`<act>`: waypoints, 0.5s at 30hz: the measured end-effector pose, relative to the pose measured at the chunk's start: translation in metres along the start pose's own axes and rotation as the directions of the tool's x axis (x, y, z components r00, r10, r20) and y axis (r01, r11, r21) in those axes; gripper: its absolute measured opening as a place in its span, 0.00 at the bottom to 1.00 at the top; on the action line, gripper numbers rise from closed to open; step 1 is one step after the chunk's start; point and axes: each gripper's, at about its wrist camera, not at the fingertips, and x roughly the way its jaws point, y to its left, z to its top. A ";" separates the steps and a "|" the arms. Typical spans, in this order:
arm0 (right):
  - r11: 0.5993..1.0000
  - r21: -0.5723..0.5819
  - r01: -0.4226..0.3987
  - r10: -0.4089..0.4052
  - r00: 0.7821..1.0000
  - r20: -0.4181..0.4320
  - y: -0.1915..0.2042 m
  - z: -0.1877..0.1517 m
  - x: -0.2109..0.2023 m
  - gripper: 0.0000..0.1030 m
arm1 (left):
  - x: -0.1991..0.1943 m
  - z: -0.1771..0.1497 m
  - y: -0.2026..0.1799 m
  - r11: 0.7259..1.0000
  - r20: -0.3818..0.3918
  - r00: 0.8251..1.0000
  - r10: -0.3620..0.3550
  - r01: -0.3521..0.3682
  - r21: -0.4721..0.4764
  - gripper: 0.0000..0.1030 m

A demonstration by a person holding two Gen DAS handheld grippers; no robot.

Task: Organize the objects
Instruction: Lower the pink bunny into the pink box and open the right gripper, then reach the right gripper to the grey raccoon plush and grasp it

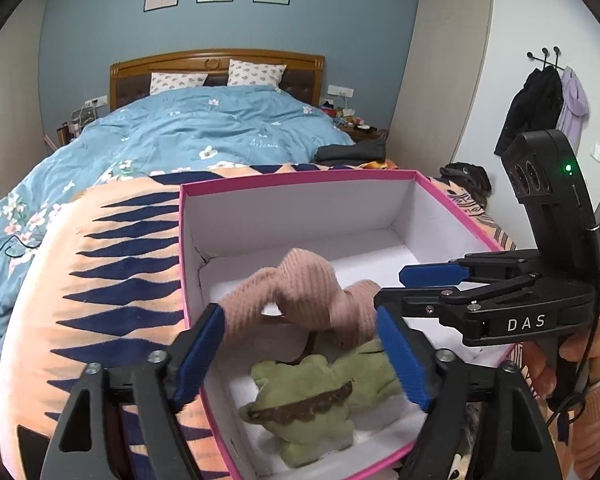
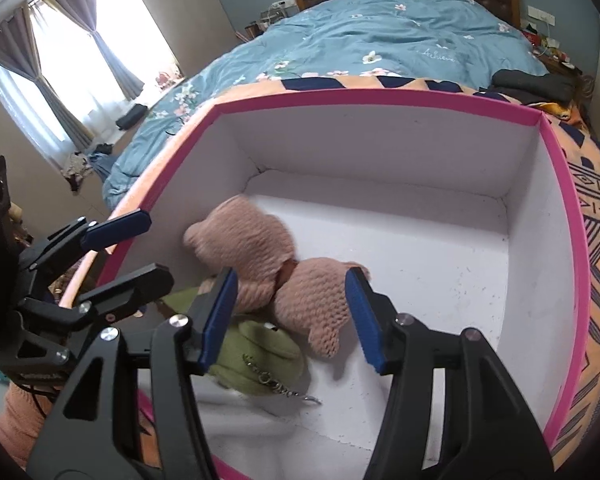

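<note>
Ribbed pink knit toy (image 2: 272, 276) over plush green toy (image 2: 260, 356) in pink-rimmed cardboard box (image 2: 380, 100).
Left tool (image 1: 300, 348) and right tool (image 2: 292, 316): both apart, gripping nothing.

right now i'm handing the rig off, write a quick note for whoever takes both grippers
Left gripper: open, at the near left corner of the pink-rimmed box, gripping nothing.
Right gripper: open, pink knitted plush loose between its fingers, blurred.
Green plush: lying in the box's near corner, partly under the pink one.
Done: both toys inside the box.
Left: pull both grippers clear; nothing else waiting nearby that I can see.
</note>
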 end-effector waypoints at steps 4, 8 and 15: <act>1.000 -0.018 -0.016 0.016 1.000 0.024 0.004 -0.007 -0.011 0.56 | -0.009 -0.005 -0.005 1.000 0.021 1.000 -0.020 0.020 0.018 0.83; 0.999 -0.029 -0.040 0.042 0.997 0.057 0.010 -0.016 -0.028 0.56 | -0.017 -0.010 -0.016 0.998 0.034 0.999 -0.017 0.015 0.061 0.83; 0.996 -0.051 -0.071 0.076 0.991 0.108 0.017 -0.032 -0.053 0.56 | -0.034 -0.023 -0.026 0.995 0.056 0.998 -0.040 0.034 0.090 0.83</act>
